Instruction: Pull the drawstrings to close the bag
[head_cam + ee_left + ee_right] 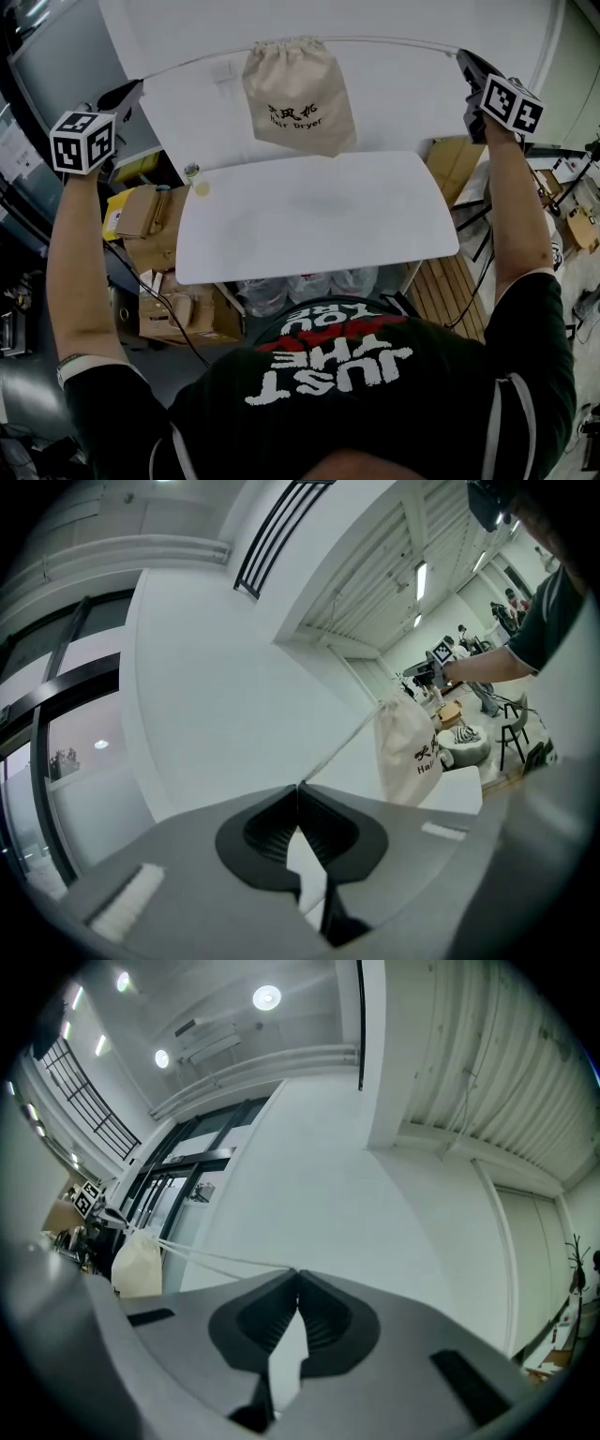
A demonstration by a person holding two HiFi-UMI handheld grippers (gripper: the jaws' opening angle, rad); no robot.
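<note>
Bag [298, 94] up over the far side of the white tabletop [319, 220], not resting on it. Hanging free in mid-air between both hands, weighted against the pull. Cream cloth, dark print on the front, mouth puckered tight at the top; by the look of it, all but closed. Left gripper [129, 92] out wide on one side, right gripper [464, 58] wide on the other, arms spread to take out the last slack. Jaws pressed together on each, clamped on a cord end. Left drawstring [187, 64] and right drawstring [394, 41] pulled taut, near straight, into the gathered neck.
</note>
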